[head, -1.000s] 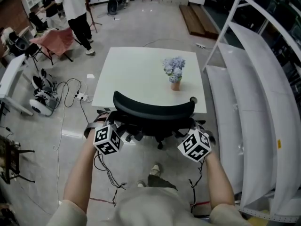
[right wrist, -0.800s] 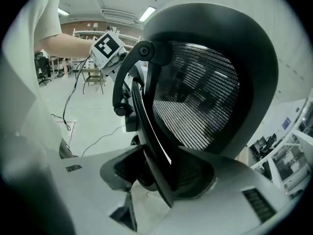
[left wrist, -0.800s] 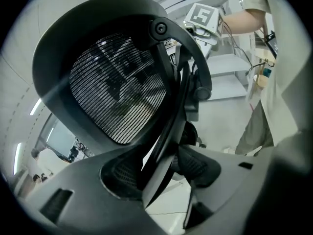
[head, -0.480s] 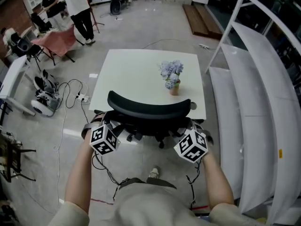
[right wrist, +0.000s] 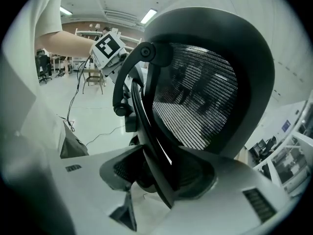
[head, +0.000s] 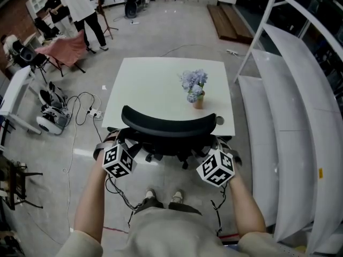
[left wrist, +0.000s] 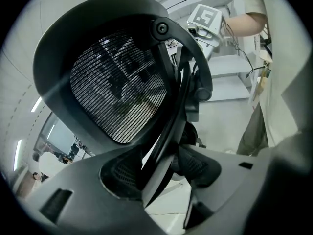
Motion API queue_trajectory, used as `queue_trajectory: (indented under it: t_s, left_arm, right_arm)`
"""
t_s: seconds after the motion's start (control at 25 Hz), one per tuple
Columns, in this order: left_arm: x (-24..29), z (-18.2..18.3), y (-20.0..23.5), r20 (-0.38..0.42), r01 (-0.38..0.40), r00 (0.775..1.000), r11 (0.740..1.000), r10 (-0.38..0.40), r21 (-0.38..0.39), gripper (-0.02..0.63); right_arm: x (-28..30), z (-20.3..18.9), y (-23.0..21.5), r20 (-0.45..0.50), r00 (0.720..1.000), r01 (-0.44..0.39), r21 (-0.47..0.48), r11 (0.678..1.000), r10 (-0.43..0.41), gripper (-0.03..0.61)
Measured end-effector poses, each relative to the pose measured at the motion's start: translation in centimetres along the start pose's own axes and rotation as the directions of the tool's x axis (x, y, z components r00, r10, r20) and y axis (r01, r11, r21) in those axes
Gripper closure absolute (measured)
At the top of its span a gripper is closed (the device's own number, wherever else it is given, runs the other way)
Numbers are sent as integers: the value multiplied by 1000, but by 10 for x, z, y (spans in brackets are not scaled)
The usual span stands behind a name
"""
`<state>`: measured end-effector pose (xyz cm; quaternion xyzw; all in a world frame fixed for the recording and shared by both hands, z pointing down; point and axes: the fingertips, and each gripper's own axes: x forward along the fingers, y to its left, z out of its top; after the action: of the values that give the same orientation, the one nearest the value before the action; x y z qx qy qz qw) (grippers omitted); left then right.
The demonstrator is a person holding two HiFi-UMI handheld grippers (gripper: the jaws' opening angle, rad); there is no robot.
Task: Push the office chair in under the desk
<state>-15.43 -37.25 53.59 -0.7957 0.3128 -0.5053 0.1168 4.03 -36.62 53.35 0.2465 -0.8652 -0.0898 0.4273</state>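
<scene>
Chair [head: 169,125] stands in the middle of the head view. Its curved black back is right at the near edge of the white desk [head: 150,84]. Its legs show on the floor just below the back.

The left gripper [head: 128,144] is at the left end of the chair back and the right gripper [head: 209,148] is at the right end.

In the left gripper view, the left gripper [left wrist: 164,168] pinches a black bar of the chair [left wrist: 117,82] frame. The net back fills the upper left of the frame.

In the right gripper view, the right gripper [right wrist: 156,173] pinches a black bar too. The net back of the chair [right wrist: 195,102] fills the upper right.

A small pot of pale blue flowers [head: 195,88] stands on the right part of the desk. White shelves [head: 289,106] run down the right side. Wires [head: 80,103] lie on the floor at the left.
</scene>
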Motion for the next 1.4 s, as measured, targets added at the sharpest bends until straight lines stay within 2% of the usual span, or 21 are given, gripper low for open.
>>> queue_trajectory:
  t_s: [0.24,0.4,0.56,0.64,0.88,1.04,1.16,1.28,1.4]
  left_arm:
    - [-1,-1,-4,12,11,1000,1000,-11,17,387]
    - [-3,0,-2,36,-22,999,1000,22,-3,380]
    - [-13,0,1,77,-78,994,995,83,-65,371]
    - [-21,1,2,109,-79,990,990,92,-115,383]
    - [-54,13,7,216,-82,968,976,126,-202,433]
    - [-85,27,24,297,-84,939,952,174,-293,467]
    - [-115,41,39,368,-112,900,940,234,-322,496]
    - [-146,60,55,437,-142,852,932,287,-334,509]
    - [-179,85,71,519,-185,783,925,343,-333,523]
  right_arm:
    - [0,-1,1,-44,997,59,46,997,-57,377]
    - [-8,8,0,-25,995,97,154,983,-94,379]
    - [-22,17,-2,26,989,135,270,953,-147,417]
    - [-31,21,-6,39,981,167,313,935,-189,433]
    - [-66,42,-24,121,940,234,456,859,-320,471]
    - [-96,64,-29,188,906,240,512,825,-380,494]
    - [-120,83,-31,235,875,248,534,808,-424,511]
    - [-145,104,-33,283,842,254,544,800,-460,538]
    - [-170,125,-36,343,806,245,548,800,-482,551]
